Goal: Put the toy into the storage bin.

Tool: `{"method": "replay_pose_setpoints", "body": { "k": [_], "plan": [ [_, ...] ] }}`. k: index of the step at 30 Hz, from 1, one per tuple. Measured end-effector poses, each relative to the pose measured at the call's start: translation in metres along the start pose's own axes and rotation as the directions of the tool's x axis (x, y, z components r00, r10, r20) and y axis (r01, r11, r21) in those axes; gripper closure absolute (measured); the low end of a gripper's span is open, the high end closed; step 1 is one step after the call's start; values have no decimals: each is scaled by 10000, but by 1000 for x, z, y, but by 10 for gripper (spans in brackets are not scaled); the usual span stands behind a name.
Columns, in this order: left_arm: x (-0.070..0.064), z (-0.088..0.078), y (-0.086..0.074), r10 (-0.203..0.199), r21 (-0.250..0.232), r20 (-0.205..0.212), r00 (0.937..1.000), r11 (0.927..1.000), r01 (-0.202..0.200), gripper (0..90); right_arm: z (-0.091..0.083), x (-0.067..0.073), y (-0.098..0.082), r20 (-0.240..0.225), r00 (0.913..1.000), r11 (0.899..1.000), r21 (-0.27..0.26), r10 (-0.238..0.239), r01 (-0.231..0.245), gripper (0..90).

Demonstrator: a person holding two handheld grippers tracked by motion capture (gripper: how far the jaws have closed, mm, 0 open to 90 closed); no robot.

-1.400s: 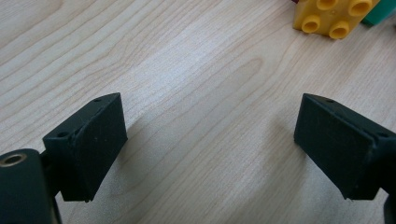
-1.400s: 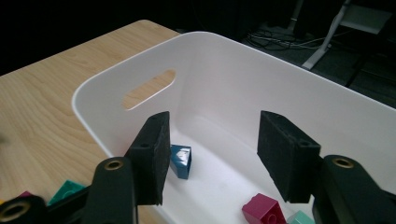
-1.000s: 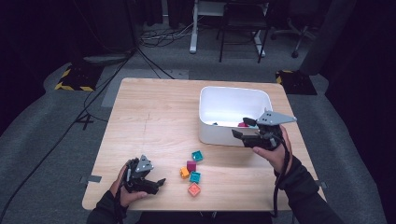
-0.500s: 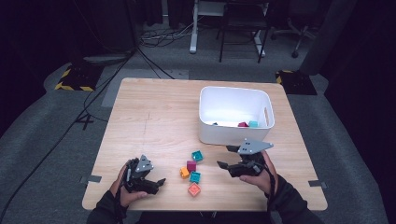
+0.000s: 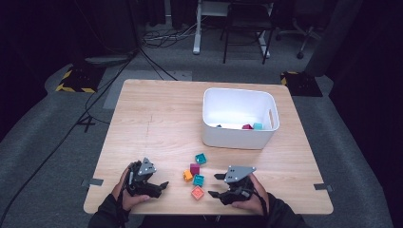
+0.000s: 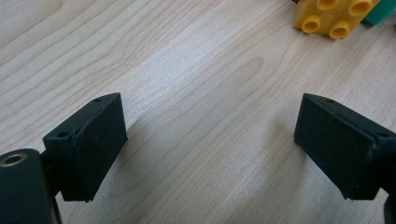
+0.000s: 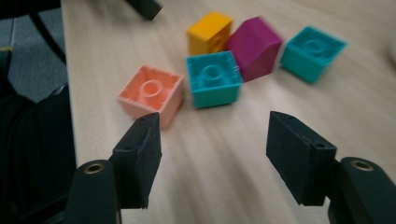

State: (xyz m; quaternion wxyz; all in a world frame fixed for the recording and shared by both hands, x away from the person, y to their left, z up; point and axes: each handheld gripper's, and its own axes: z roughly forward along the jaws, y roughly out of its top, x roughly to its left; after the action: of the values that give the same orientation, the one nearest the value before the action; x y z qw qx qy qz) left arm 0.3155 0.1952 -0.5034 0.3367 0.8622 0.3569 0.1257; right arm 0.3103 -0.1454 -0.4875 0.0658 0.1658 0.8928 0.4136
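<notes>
The salmon block (image 7: 150, 95) lies on the desk (image 5: 161, 118) just ahead of the right gripper (image 7: 212, 140), beyond its left jaw; those jaws have just been closing, nothing between them. A teal block (image 7: 214, 78) sits beside it. The left gripper (image 6: 210, 135) gapes wide over bare wood.

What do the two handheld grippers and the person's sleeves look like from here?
Both the left gripper and the right gripper are black, each topped by a grey three-cornered plate, with flat rectangular black pads and brass-coloured screw holes. The sleeves are dark.
</notes>
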Motion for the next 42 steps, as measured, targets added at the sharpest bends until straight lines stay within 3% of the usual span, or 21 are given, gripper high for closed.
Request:
{"method": "replay_pose_setpoints", "body": {
  "k": [2,7,12,21,22,25,26,27,28,29,32,34,35,42],
  "plan": [
    [1,0,0,70,9,-21,10000,10000,-70,92,6,9,-1,-310,9995,9999,114,107,-103,398],
    [0,0,0,61,-6,-33,10000,10000,-62,92,18,19,-2,-552,9984,9995,305,-76,92,410],
    [1,0,1,95,29,-41,9999,10000,-95,91,25,25,5,-266,9989,9982,438,-392,404,411],
    [1,0,1,99,33,-14,9999,9999,-99,90,37,34,13,76,9999,9989,444,-155,152,392],
    [1,0,1,99,35,-14,9999,9999,-99,90,38,34,14,141,9993,9983,466,-351,344,393],
    [1,0,1,100,34,-14,9999,9999,-100,90,41,34,16,180,9998,9993,353,-85,79,435],
    [1,0,1,96,32,-15,10000,9999,-96,90,40,32,16,267,9994,9990,404,-207,197,459],
    [1,0,1,81,19,-12,10000,10000,-81,90,40,32,16,334,9994,9993,371,-113,101,482],
    [1,0,1,95,29,-17,10000,10000,-95,90,40,34,16,287,9990,9990,272,356,-364,494],
    [1,0,1,96,31,-16,10000,9999,-96,90,40,31,16,287,9996,9998,222,20,-27,526],
    [0,0,1,76,16,-14,10000,10000,-76,90,33,27,12,234,9995,9993,290,233,-240,591],
    [1,0,1,79,17,-14,10000,10000,-79,90,30,26,10,211,9981,9978,288,583,-589,594],
    [0,0,1,60,3,-15,10000,10000,-60,90,28,23,9,227,9988,9986,299,426,-433,594],
    [0,0,1,50,-2,-6,10000,10000,-50,91,2,3,-1,489,9955,9965,174,814,-823,595]
  ]
}}
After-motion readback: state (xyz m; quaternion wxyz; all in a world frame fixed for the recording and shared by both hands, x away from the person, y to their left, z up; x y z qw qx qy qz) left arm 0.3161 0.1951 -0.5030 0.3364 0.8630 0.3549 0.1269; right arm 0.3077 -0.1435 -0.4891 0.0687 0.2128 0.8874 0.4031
